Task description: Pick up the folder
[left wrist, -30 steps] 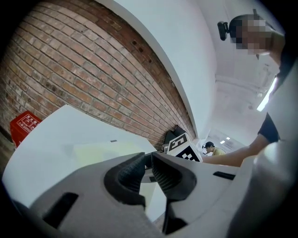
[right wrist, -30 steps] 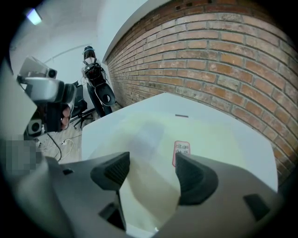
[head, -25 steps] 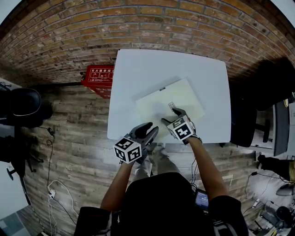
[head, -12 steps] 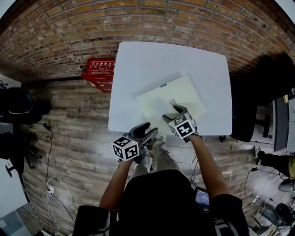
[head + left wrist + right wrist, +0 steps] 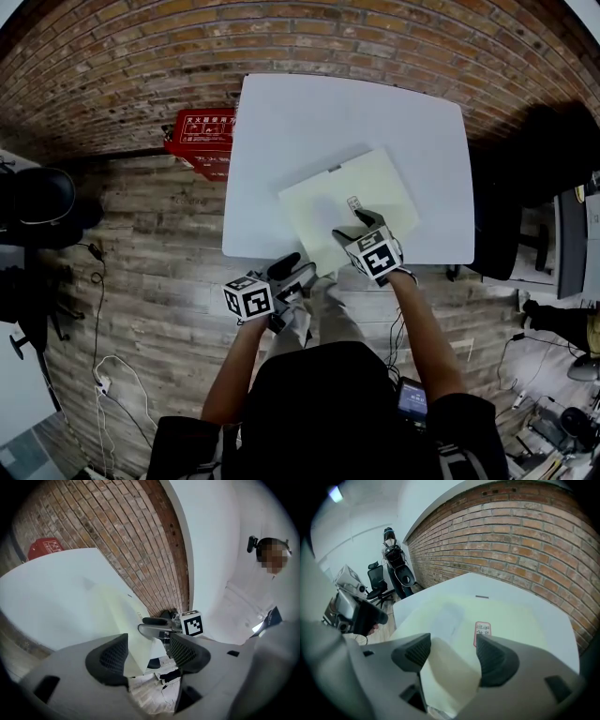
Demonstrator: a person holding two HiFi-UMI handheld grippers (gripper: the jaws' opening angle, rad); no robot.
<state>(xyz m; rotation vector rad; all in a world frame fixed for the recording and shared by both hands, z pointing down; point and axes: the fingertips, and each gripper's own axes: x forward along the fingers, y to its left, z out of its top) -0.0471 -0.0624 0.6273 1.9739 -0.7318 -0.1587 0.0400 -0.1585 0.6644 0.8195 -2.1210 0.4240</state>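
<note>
On the white counter (image 5: 281, 122), near its front edge: one pale yellow folder (image 5: 337, 192), near edge hidden under right hand-held gripper (image 5: 356, 225), jaws apart over it, contact unclear. Left hand-held gripper (image 5: 295, 267): jaws just opened wider, folder's corner between, pads clear.

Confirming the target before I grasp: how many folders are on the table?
1. The pale yellow folder lies on the white table, toward its near edge, with the right hand-held gripper over the folder's near edge. Nothing appears hidden.
</note>
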